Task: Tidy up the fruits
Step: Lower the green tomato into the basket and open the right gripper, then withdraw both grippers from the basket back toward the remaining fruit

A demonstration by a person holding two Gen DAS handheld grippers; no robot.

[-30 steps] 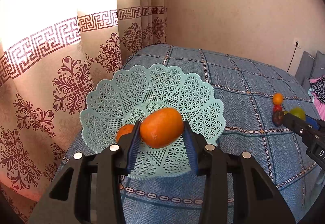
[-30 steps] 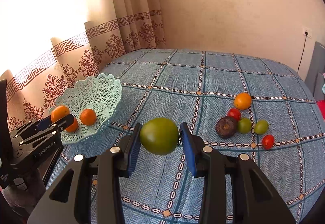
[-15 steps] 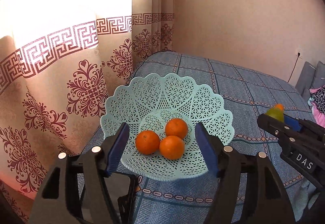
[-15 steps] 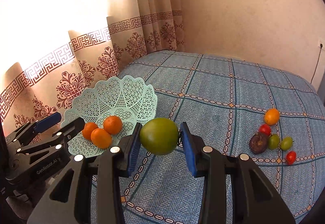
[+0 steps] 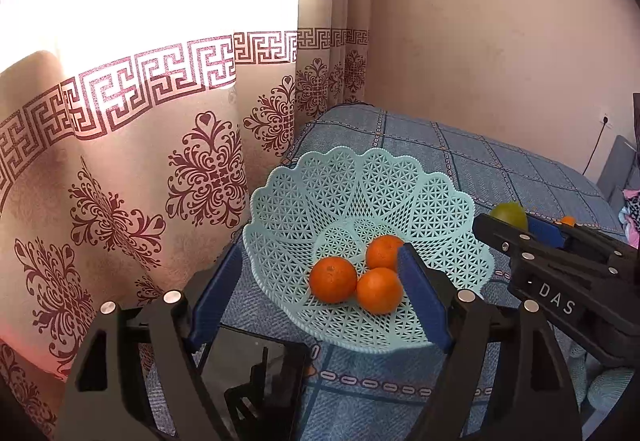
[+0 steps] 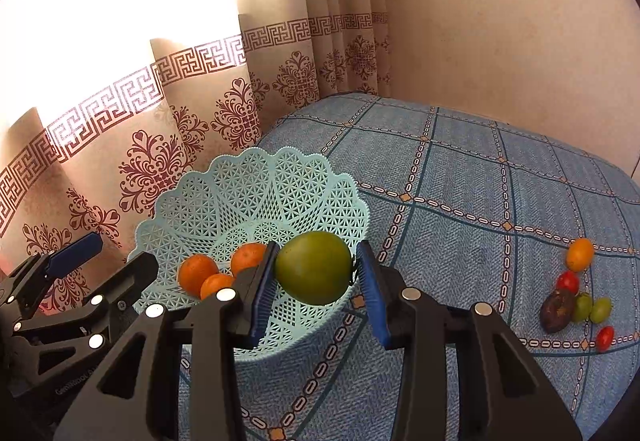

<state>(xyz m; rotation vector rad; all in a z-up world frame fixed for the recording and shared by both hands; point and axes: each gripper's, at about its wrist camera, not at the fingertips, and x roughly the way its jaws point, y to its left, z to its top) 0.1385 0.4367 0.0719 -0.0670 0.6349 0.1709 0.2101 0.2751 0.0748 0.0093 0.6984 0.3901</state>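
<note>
Right wrist: my right tool (image 6: 316, 273) grips the green fruit (image 6: 313, 267) just over the basket (image 6: 256, 193); left tool (image 5: 316, 297) wide, empty.

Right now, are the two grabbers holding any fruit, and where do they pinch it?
The right tool pinches the green fruit by its two opposite sides, over the basket. The left tool is open and holds nothing.

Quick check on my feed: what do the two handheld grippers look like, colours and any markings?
Both match: the left gripper and right gripper have black angular plastic frames with triangular cut-outs, round silver screw heads and blue ribbed pads on the fingers. From the left camera, the right gripper's side carries white "DAS" lettering. No cables, hands or sleeves show.
</note>
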